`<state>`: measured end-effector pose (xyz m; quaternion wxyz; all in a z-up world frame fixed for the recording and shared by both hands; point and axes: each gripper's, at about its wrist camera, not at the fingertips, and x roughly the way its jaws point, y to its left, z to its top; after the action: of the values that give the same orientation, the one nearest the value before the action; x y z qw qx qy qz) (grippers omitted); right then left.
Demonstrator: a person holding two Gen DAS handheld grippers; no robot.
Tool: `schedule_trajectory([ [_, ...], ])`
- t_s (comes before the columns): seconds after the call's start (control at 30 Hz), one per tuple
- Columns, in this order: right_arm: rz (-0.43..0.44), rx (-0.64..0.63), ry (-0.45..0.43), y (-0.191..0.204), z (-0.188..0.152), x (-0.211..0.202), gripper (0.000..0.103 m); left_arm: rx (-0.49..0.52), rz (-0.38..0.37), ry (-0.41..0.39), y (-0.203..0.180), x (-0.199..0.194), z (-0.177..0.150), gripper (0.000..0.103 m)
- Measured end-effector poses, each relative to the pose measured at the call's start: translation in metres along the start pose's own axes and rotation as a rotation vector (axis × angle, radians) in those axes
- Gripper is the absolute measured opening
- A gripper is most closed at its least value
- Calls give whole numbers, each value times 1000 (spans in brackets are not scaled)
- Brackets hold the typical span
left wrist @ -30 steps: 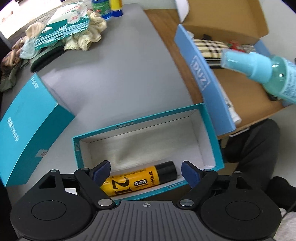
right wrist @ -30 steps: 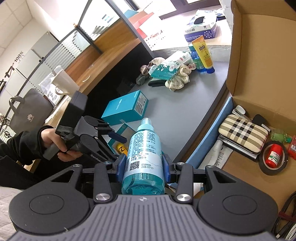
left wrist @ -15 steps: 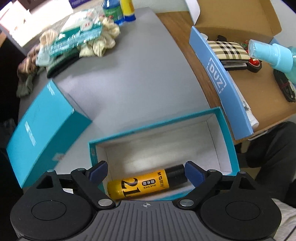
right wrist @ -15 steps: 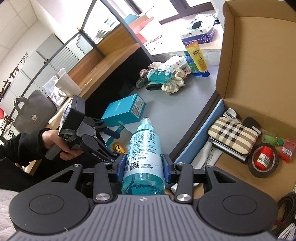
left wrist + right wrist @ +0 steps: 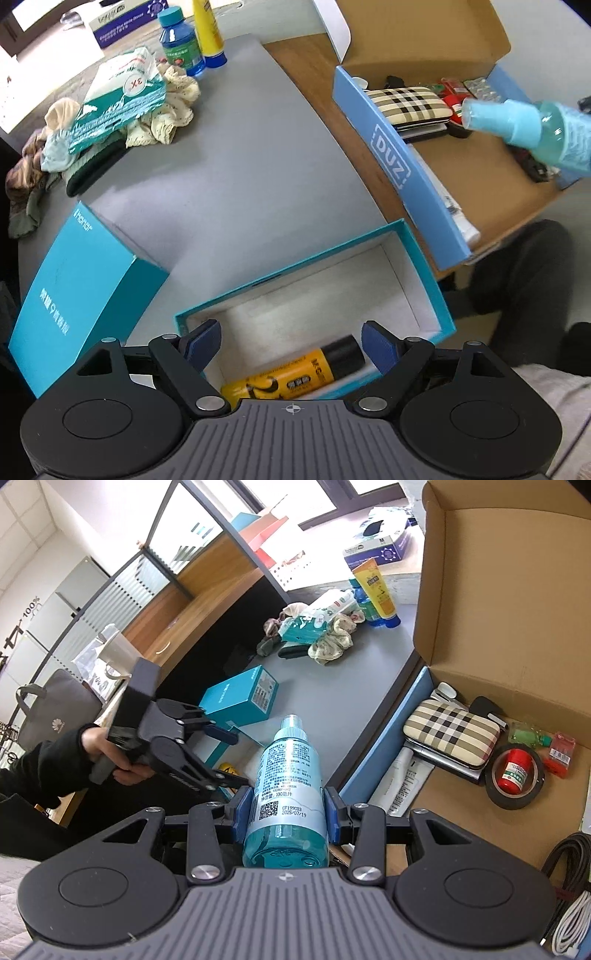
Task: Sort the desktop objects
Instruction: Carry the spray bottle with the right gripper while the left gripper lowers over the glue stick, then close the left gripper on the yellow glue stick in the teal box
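Note:
My left gripper [image 5: 291, 341] is open and empty, hovering over the near end of an open teal box [image 5: 424, 266]. A yellow glue stick [image 5: 295, 376] with a black cap lies inside the box, just below the fingertips. My right gripper [image 5: 288, 808] is shut on a light blue spray bottle [image 5: 288, 771], held in the air beside the cardboard box [image 5: 480, 590]. The bottle also shows at the right in the left wrist view [image 5: 532, 129], over the cardboard box [image 5: 402, 173]. The left gripper shows in the right wrist view [image 5: 218, 753].
The cardboard box holds a plaid case [image 5: 450, 731], a tape roll [image 5: 515, 779], a red bottle [image 5: 513, 771] and a white tube [image 5: 399, 779]. A teal box lid [image 5: 77, 295] stands left. A wipes pack [image 5: 122, 96], cloths [image 5: 166, 114], a blue bottle [image 5: 181, 48] and a yellow tube [image 5: 210, 33] sit farther back.
My left gripper has drawn back and up from the teal box, still open. The right gripper has carried the spray bottle further right, over the cardboard box.

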<state>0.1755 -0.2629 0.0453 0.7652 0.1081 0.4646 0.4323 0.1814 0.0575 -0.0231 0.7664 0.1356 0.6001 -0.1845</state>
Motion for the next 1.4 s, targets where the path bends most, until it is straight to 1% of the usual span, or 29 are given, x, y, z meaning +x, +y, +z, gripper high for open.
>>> schedule_trajectory([
  [0.07, -5, 3, -1, 0, 1, 0, 47, -26, -36, 21, 9, -3, 0, 79],
  [0.1, -7, 4, -2, -1, 1, 1, 47, -52, -63, 39, 15, -3, -1, 71],
  [0.13, -8, 5, -3, -2, 2, 2, 47, -78, -91, 56, 21, -2, -2, 59],
  [0.2, -7, 10, -4, -3, 3, 3, 47, -135, -153, 89, 31, 1, -4, 42],
  [0.23, -5, 13, -4, -3, 4, 3, 47, -157, -172, 105, 34, 3, -6, 34],
  [0.27, -3, 16, -4, -4, 5, 4, 47, -176, -185, 121, 36, 6, -7, 29],
  [0.3, -3, 17, -5, -5, 6, 4, 47, -195, -199, 136, 38, 8, -9, 19],
  [0.33, -3, 17, -4, -6, 6, 5, 47, -214, -211, 150, 39, 10, -11, 17],
  [0.5, -4, 16, -1, -7, 10, 8, 47, -270, -220, 176, 41, 16, -10, 16],
  [0.63, 0, 16, 3, -6, 10, 10, 47, -294, -223, 190, 43, 20, -9, 16],
  [0.77, -2, 16, 1, -5, 9, 9, 47, -291, -222, 171, 41, 19, -11, 16],
  [1.13, -11, 16, -13, 0, 10, 8, 47, -225, -144, 42, 31, 15, -7, 17],
  [1.23, -15, 15, -16, -1, 10, 6, 47, -220, -170, 14, 32, 9, -6, 17],
  [1.33, -20, 17, -16, -1, 9, 5, 47, -201, -181, 16, 28, 1, -6, 17],
  [1.4, -22, 18, -16, -1, 9, 4, 47, -200, -184, 43, 27, 0, -8, 17],
])
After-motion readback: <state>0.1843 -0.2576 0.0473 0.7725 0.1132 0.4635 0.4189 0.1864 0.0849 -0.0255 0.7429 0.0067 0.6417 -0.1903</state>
